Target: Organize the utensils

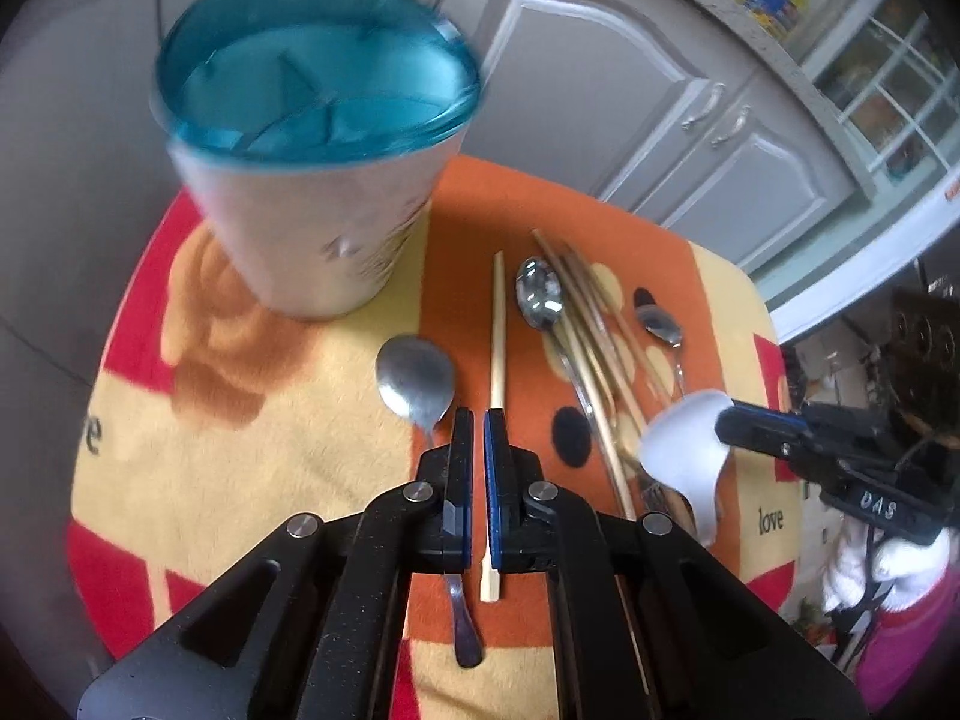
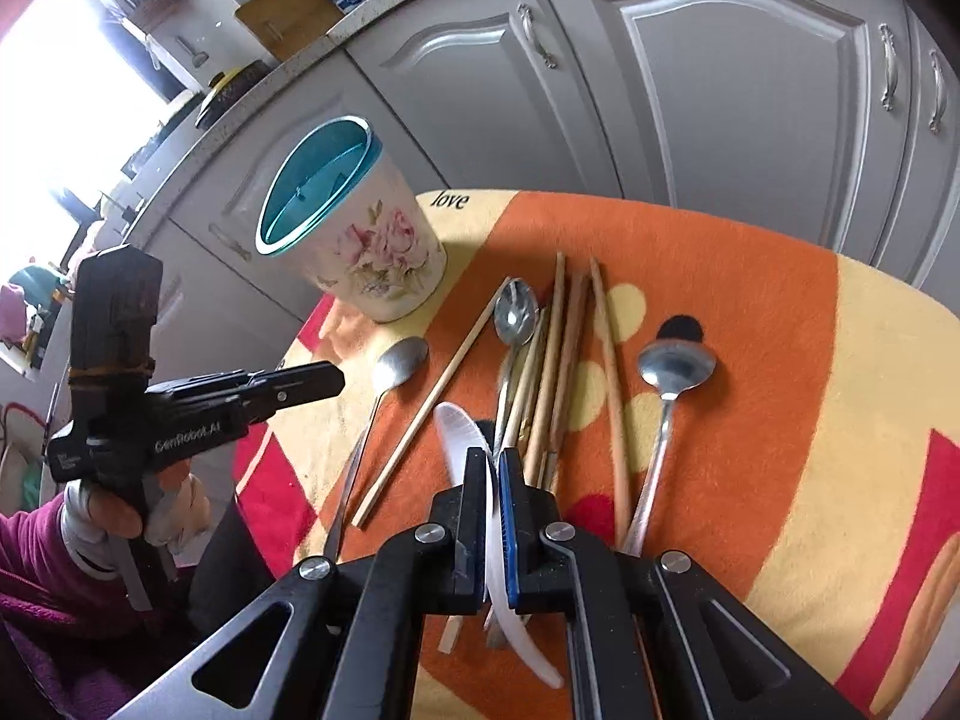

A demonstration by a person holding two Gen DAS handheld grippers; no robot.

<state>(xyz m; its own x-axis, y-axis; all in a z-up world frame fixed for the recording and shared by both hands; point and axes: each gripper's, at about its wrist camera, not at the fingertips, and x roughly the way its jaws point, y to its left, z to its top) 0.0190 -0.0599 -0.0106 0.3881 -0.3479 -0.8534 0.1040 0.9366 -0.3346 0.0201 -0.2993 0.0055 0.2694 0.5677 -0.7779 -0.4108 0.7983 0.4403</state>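
- Right wrist view is showing the right tool [image 2: 493, 468] clamping a white plastic spoon [image 2: 459, 429] by its handle, the spoon lifted off the cloth and its bowl pointing toward the floral holder [image 2: 372, 252].
- Left wrist view is showing the left tool [image 1: 474, 420] hovering with its jaws nearly together and nothing between them, above a single chopstick [image 1: 497, 330] and just beside a metal spoon [image 1: 414, 375].
- The holder is standing upright at the far edge of the tabletop [image 2: 810, 360]; its teal divided insert [image 1: 312, 84] is looking empty as far as can be seen.
- Sorting is looking barely begun: a chopstick bundle [image 2: 555, 360], a second metal spoon [image 2: 515, 309] and a third [image 2: 675, 363] are lying loose on the cloth.
- The white spoon is likely heading into the holder first; everything else is waiting.
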